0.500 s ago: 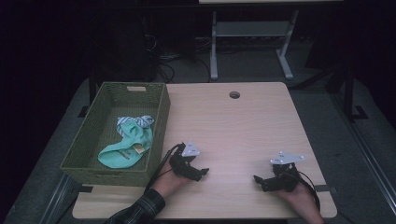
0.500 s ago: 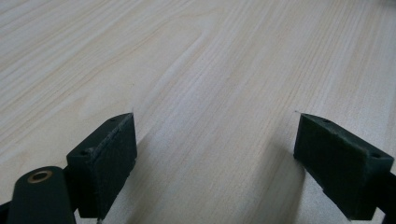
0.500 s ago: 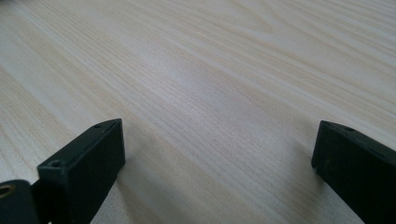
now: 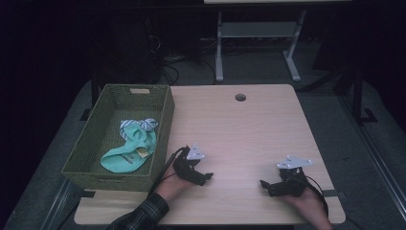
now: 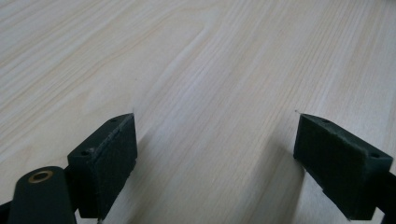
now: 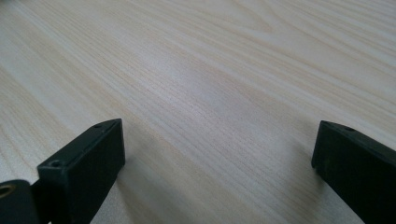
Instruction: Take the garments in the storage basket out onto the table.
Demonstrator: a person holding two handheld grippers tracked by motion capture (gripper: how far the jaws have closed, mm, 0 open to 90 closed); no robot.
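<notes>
Both claws, left claw [image 4: 207, 177] and right claw [image 4: 265, 184], are resting open and empty on the bench [image 4: 249, 129], likely finishing; the socks [image 4: 131, 148] are lying in the basket [image 4: 165, 120] at ten o'clock.

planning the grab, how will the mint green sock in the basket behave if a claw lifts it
The mint green sock lies crumpled and flat, so it will probably droop limp from a pinch. It looks thin, likely light. The striped cloth touches it in the woven basket and may drag along.
</notes>
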